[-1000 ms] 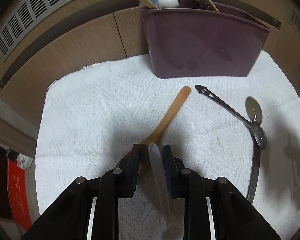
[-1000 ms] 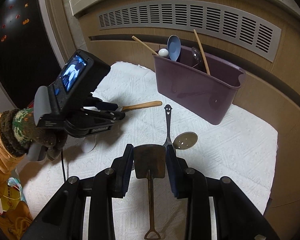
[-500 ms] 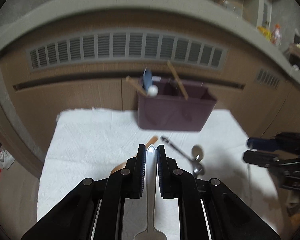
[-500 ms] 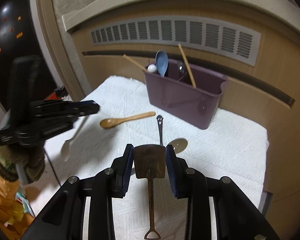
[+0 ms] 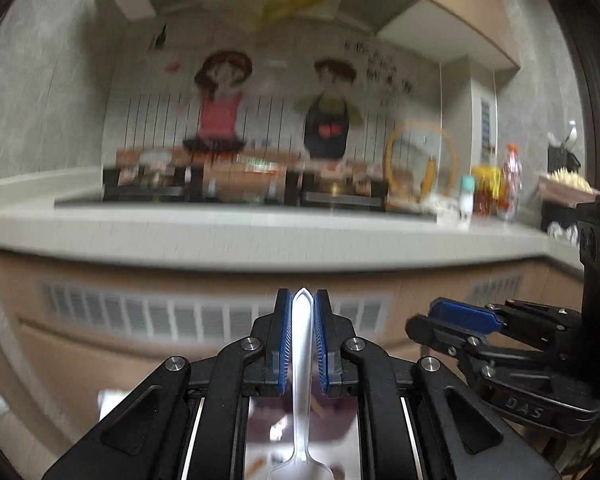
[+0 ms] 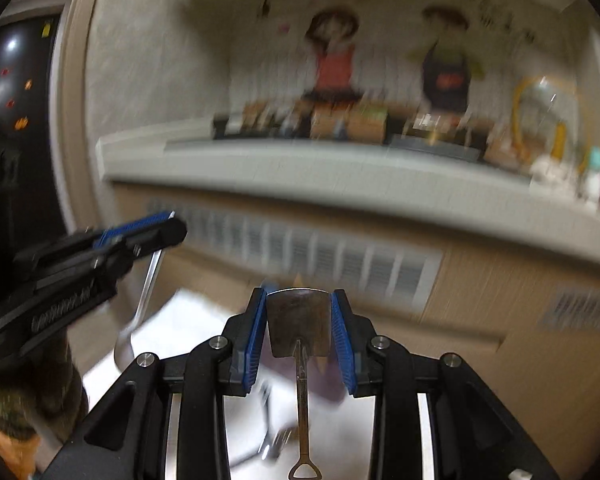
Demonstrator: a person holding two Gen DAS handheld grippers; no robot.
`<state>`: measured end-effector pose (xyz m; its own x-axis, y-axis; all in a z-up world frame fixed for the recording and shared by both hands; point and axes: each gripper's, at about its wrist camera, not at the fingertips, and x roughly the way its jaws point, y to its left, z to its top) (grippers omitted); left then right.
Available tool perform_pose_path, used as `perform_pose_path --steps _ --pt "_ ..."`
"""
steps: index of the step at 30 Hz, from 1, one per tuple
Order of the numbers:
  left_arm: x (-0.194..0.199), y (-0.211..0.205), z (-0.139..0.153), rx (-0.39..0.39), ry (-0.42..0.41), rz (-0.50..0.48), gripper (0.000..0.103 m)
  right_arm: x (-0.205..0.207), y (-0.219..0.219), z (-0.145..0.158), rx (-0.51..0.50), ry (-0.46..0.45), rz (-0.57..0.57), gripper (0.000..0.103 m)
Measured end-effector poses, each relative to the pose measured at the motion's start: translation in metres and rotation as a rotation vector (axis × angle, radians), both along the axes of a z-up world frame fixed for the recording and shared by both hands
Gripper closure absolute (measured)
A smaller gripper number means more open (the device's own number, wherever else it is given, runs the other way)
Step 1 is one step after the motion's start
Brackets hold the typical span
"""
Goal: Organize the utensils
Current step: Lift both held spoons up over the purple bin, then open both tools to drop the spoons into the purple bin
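Slipping is the main risk: the left gripper (image 5: pixel 303 336) pinches only the thin handle tip of the silver metal spoon (image 5: pixel 302 360), whose bowl hangs toward 6 o'clock and could swing out. At 3 o'clock of it, the right gripper (image 6: pixel 299 334) clamps the blade of the small brown shovel-shaped metal spoon (image 6: pixel 298 326), fingers moderately apart, and that blade may twist free.

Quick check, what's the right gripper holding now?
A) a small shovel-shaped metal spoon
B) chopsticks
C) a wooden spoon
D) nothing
A: the right gripper is shut on a shovel-shaped spoon, its flat blade clamped between the blue fingers and its handle hanging down.
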<state>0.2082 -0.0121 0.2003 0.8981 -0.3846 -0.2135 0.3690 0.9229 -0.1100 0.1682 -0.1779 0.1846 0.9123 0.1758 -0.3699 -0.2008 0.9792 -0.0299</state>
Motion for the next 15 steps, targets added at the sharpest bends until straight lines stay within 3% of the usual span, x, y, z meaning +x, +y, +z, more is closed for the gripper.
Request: perform_pose_path --steps 4,7,12,15 --pt "0.023 -0.011 0.012 -0.007 -0.145 0.02 0.091 0.03 -0.011 0.025 0.05 -0.145 -0.036 0.073" --pt "0.039 -0.016 0.005 -0.012 -0.214 0.016 0.091 0.048 -0.015 0.024 0.061 -0.211 -0.032 0.073" --pt "0.072 -0.017 -0.031 -0.066 -0.204 -0.012 0.091 0.078 -0.018 0.002 0.07 -0.231 -0.009 0.073" --pt "0.088 -0.022 -0.055 -0.05 -0.192 -0.031 0.091 0.099 -0.022 -0.016 0.091 -0.213 0.004 0.073"
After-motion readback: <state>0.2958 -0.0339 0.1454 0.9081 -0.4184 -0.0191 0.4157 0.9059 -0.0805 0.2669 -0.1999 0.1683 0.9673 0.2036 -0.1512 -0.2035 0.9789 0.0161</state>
